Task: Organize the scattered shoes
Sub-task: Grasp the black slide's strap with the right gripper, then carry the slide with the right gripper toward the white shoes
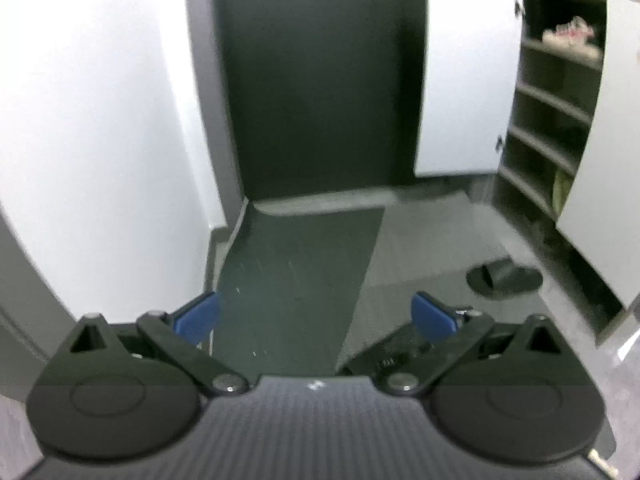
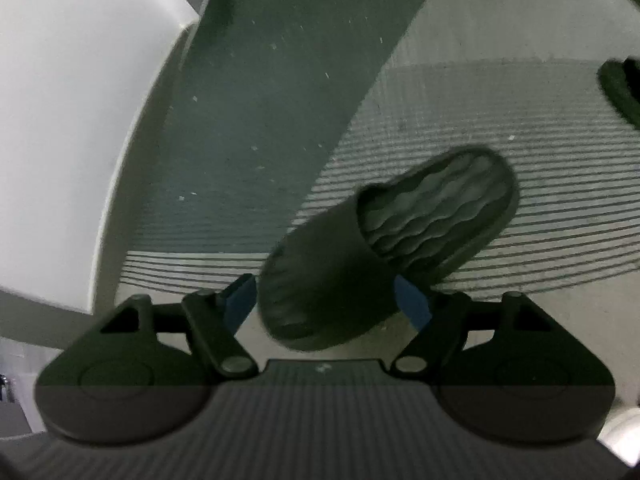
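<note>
A dark slipper (image 2: 384, 240) lies on a striped floor mat (image 2: 520, 140), toe toward me. My right gripper (image 2: 328, 304) is open with its blue pads on either side of the slipper's toe strap, close to it but not closed on it. A second dark slipper (image 1: 504, 276) lies on the floor near the shoe cabinet (image 1: 552, 100); its edge also shows in the right wrist view (image 2: 620, 88). My left gripper (image 1: 316, 318) is open and empty above the floor. A pair of light shoes (image 1: 572, 36) sits on an upper cabinet shelf.
The cabinet's white doors (image 1: 468, 80) stand open, showing several dark shelves. A dark door (image 1: 320, 80) is straight ahead, a white wall (image 1: 92, 140) at left. Part of the right gripper's body (image 1: 400, 356) shows below my left gripper's right finger.
</note>
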A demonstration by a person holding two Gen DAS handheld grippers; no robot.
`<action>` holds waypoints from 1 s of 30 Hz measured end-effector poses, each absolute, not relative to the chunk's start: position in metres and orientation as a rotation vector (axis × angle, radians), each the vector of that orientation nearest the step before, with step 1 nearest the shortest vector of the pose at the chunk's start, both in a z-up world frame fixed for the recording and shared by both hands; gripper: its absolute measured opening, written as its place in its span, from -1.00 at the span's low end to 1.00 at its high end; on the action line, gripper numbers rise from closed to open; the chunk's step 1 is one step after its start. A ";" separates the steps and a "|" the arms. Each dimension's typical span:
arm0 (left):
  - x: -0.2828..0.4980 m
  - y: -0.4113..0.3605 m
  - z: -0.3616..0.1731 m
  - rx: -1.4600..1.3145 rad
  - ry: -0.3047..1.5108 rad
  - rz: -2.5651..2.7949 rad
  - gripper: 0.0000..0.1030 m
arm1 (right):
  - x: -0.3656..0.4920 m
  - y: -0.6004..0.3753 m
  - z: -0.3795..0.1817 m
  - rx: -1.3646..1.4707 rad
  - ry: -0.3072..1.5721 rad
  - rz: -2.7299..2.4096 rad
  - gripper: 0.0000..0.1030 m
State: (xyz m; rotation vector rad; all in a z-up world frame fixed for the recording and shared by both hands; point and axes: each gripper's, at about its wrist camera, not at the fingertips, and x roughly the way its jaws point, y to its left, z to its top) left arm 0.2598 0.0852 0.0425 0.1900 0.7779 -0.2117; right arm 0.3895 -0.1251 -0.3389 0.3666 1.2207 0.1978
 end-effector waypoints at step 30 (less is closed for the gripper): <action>0.269 0.056 -0.012 0.332 0.908 -0.185 1.00 | 0.309 -0.188 -0.422 1.649 0.816 -0.320 -0.68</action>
